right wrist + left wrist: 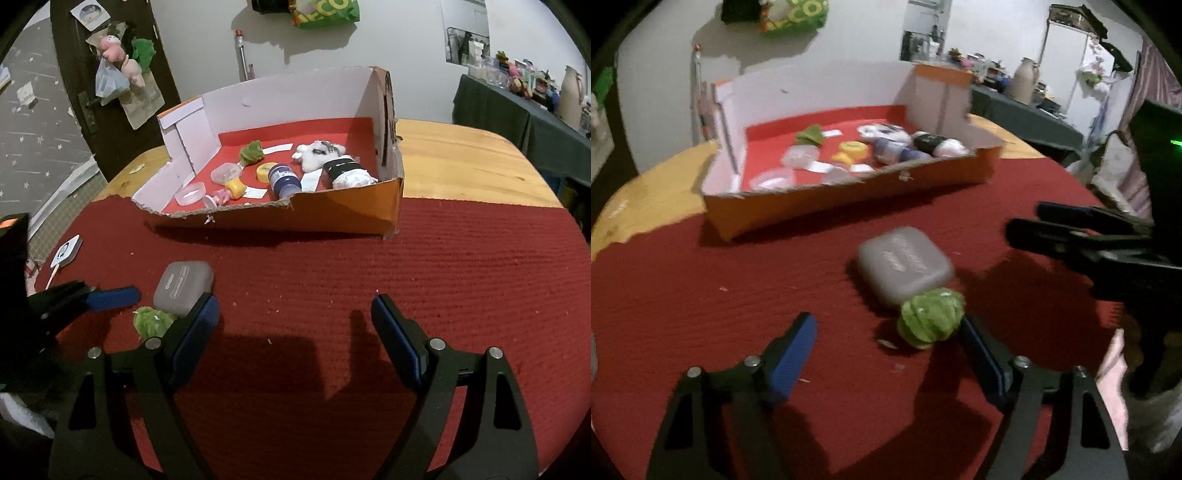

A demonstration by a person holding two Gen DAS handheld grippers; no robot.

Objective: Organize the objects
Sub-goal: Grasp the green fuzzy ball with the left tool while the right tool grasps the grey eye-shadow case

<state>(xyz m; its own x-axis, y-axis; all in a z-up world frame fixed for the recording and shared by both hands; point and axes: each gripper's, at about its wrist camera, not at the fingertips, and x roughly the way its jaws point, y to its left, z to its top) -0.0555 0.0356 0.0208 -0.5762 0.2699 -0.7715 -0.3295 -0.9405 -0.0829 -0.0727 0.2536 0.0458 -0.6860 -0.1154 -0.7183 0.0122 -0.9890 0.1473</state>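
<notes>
Green toy (931,318): small, crinkled, soft-looking lump on the red cloth (701,295), near the viewer, touching the near corner of the grey case (905,266).
Handling: it is likely light and squashy, so it should give under the pads rather than slip; a pinch across its middle seems safest.
Grey case: rounded, flat, smooth lid with print; probably stiff and a little slippery, best taken across its short sides.
Left gripper (886,354): jaws spread, nothing pinched; the right blue pad sits just beside the toy's right side, the left pad well apart from it. No earlier view, so only this stance is told.
Right gripper (293,325): jaws spread over bare cloth, empty, to the right of the toy and case.
Box (332,214): orange cardboard, far on the tabletop, front wall torn low; it holds a bottle, plastic tubs, a yellow piece, a white plush and another green toy.
Judgement: the toy is the next thing for the box.
</notes>
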